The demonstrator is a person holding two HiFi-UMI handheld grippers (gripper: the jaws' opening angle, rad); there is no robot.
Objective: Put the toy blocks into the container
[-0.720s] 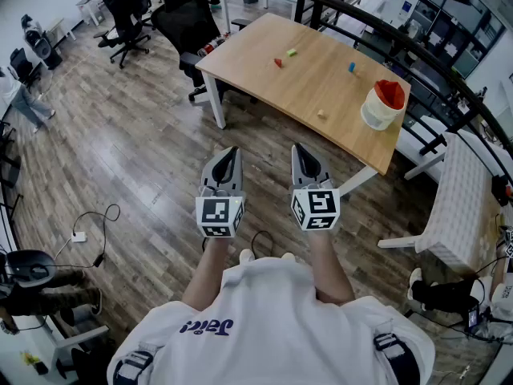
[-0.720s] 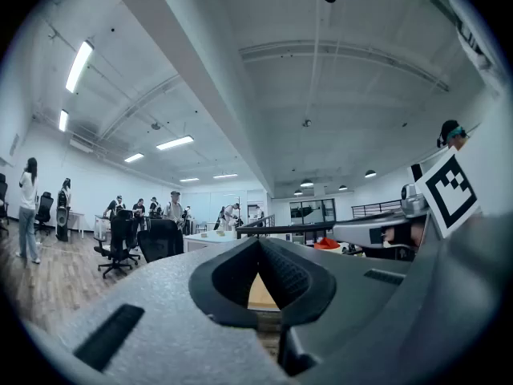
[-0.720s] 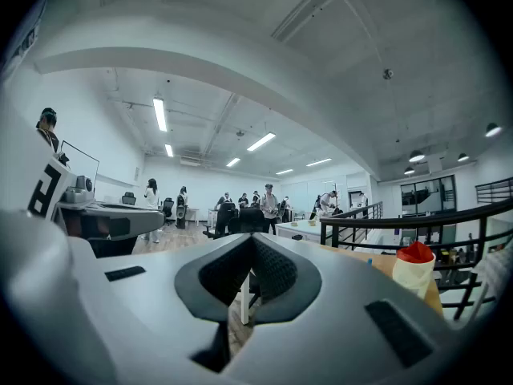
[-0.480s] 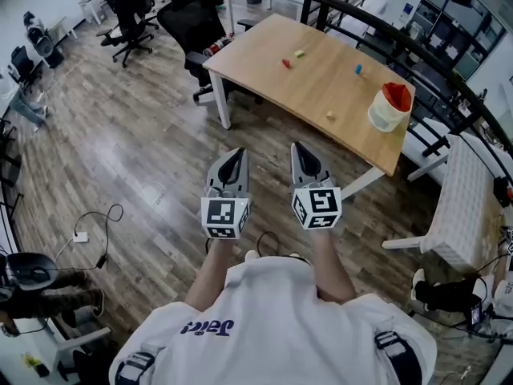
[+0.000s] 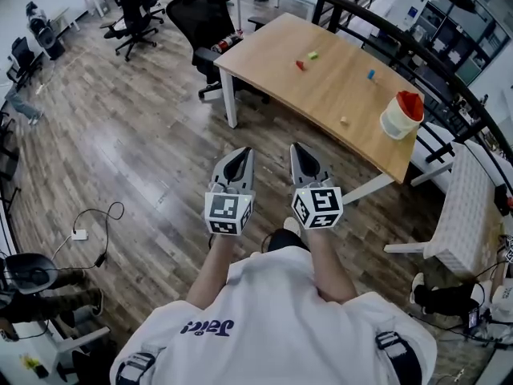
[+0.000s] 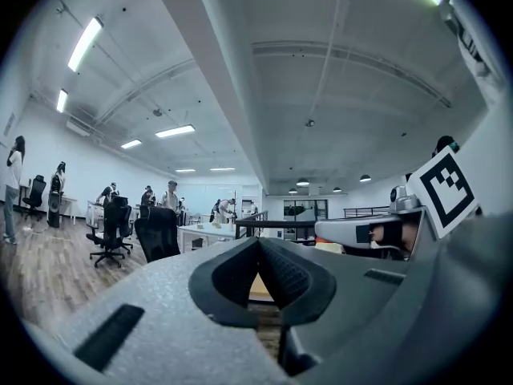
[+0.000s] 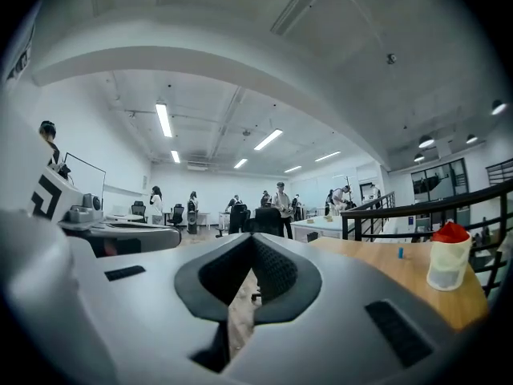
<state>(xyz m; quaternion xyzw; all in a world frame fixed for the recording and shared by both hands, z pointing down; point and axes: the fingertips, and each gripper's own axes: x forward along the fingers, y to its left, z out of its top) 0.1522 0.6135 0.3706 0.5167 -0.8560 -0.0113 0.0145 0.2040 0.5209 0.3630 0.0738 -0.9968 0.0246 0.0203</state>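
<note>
Left gripper [image 5: 240,154] and right gripper [image 5: 298,150] level, jaws closed, empty; table [image 5: 264,54] with 4 toy blocks [image 5: 300,65] and container [image 5: 398,119] has drifted closer, so approach is underway, nothing picked.

The desk [image 5: 329,95] is pale honey wood on white legs. On it are a red block [image 5: 300,65], a yellow-green block [image 5: 313,55], a blue block [image 5: 371,74] and a tan block [image 5: 344,120]. The container [image 5: 398,123] is cream-white with red at its top. The left tongs [image 5: 238,152] and right tongs [image 5: 298,147] are speckled grey with black ribbed pads [image 6: 287,275]. Each carries a white cube [image 5: 225,213] with black square markers. The floor [image 5: 136,135] is grey-brown wood in planks. The person's shirt [image 5: 272,319] is white with blue lettering. The office chair [image 5: 199,16] by the desk is black.
</note>
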